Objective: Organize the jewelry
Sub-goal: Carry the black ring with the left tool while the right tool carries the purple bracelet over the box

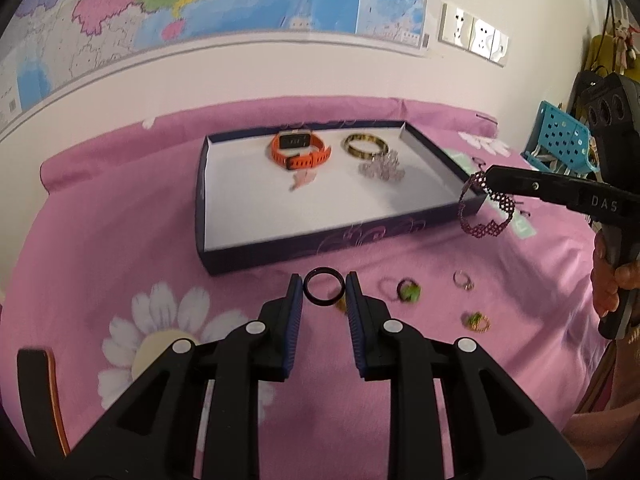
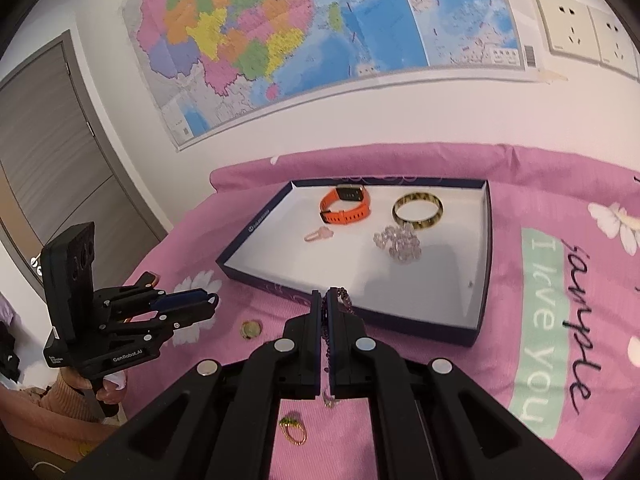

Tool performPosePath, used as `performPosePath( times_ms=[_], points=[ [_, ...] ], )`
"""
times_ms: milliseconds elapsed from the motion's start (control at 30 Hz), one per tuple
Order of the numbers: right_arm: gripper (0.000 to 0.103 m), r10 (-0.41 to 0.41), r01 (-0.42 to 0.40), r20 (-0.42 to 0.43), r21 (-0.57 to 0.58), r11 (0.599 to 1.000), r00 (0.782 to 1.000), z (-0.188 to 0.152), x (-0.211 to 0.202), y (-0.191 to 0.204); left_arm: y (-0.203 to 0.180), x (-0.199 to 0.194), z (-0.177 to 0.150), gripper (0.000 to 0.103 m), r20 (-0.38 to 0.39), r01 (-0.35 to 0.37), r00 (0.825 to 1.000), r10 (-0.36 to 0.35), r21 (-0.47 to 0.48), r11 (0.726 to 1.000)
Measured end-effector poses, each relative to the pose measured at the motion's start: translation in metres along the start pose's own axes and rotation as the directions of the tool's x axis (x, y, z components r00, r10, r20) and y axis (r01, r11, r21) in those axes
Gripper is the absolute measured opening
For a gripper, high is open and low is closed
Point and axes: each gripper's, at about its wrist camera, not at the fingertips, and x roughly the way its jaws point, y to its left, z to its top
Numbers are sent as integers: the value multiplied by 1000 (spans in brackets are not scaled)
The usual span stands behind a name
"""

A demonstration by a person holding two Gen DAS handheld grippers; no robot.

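Because so light and limp, hangs slack from the closed right gripper: beaded bracelet, best pinched by its woven band, just over the box's near right corner. Nearer, clamped on a stiff, slick black ring across its outer edge, left gripper, above the pink bedspread. Beyond, inside the box, orange watch, bangle, crystal piece.
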Motion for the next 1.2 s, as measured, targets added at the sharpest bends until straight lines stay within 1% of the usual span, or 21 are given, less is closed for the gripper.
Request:
performPosePath(
  times_ms=[200, 533, 733, 1200],
  points=[
    [1, 5, -4, 15, -10, 1000, 1000, 13, 2, 0, 0, 3, 16, 22, 21, 5, 1000, -5, 4, 1000],
    [1, -6, 6, 26, -21, 1000, 1000, 37, 13, -6, 4, 18, 36, 22, 26, 1, 1000, -1, -1, 1000],
    [1, -4, 4, 12, -19, 1000, 1000, 47, 27, -9, 6, 26, 45, 22, 24, -5, 1000, 5, -4, 1000],
    [1, 7, -7, -28, 4, 1000, 1000, 53, 59, -18, 12, 52, 59, 22, -8, -21, 1000, 21, -12, 1000]
  ],
)
